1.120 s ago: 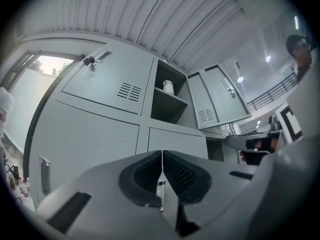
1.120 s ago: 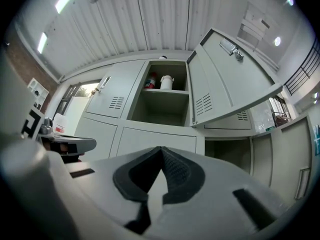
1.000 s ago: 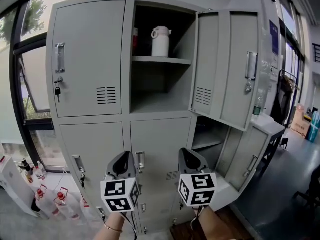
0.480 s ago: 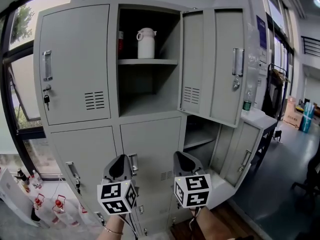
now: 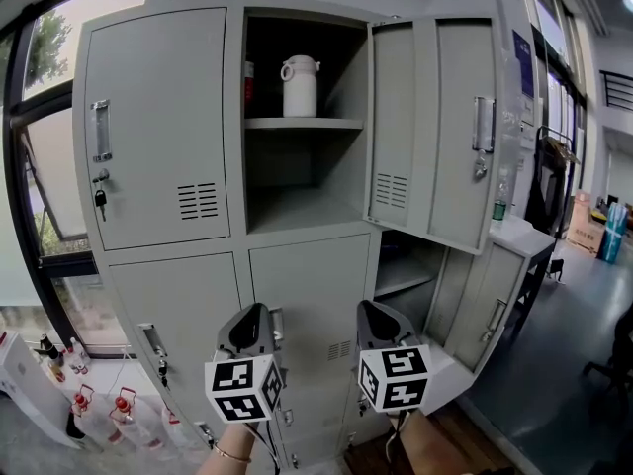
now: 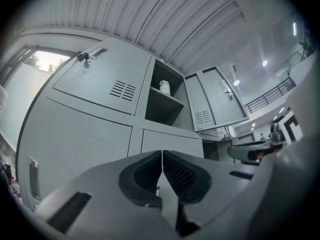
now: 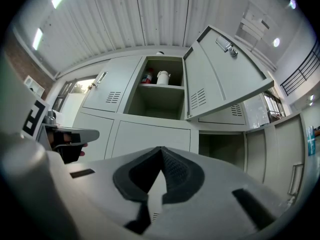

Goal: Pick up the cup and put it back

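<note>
The fingers (image 6: pixel 146 176) of the left gripper (image 5: pixel 249 317) are seen pressed together at their tips, with nothing caught between them. The fingers (image 7: pixel 179 173) of the right gripper (image 5: pixel 375 315) are likewise closed tip to tip and nothing is held. Both grippers are held side by side, low in the head view, in front of the closed lower doors of a grey metal locker cabinet (image 5: pixel 163 127), and neither is touching it.

The cup (image 5: pixel 299 87), a white lidded vessel with a handle, is found upright on the upper shelf (image 5: pixel 302 124) of the open top middle compartment, well above both grippers. A red item (image 5: pixel 249 82) is seen just beside it at the compartment's left wall; whether the two touch cannot be told. The space under the shelf is bare.

The compartment's door (image 5: pixel 435 127) is swung out to the right, its edge projecting towards the viewer beside the opening, so the opening is bounded by the closed left locker door on one side and this open door on the other. Below and to the right, a lower compartment (image 5: pixel 404 265) is also open, with its door (image 5: pixel 495 305) hanging outward. Open room is left between the grippers and the cabinet front. Bottles (image 5: pixel 119 404) are grouped on the floor at lower left, well apart from the grippers.
</note>
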The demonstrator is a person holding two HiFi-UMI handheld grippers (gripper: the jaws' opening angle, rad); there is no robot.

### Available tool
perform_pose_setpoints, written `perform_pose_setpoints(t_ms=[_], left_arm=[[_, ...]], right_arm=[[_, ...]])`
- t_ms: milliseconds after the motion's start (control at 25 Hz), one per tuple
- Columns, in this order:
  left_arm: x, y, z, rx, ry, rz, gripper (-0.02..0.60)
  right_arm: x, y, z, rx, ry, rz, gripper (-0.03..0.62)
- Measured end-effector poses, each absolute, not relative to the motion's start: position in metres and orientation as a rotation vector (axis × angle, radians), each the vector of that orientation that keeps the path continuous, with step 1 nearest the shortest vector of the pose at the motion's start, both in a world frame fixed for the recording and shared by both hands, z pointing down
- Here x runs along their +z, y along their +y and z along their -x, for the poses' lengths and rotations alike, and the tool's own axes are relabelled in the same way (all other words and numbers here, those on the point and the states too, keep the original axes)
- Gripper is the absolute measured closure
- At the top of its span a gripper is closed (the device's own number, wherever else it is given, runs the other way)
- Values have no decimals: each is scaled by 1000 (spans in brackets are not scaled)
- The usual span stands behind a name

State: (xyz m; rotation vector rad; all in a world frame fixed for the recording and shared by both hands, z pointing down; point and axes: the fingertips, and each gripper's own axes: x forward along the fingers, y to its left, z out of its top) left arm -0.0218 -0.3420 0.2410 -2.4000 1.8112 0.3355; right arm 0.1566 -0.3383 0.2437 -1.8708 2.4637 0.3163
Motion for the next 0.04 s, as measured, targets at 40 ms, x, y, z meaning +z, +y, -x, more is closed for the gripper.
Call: perform_pose_setpoints(t_ms=[40], left_arm=[[241,-343,21,334,1807,2402,571]], right_arm=[[244,-339,-157,316,2463,1873,603]])
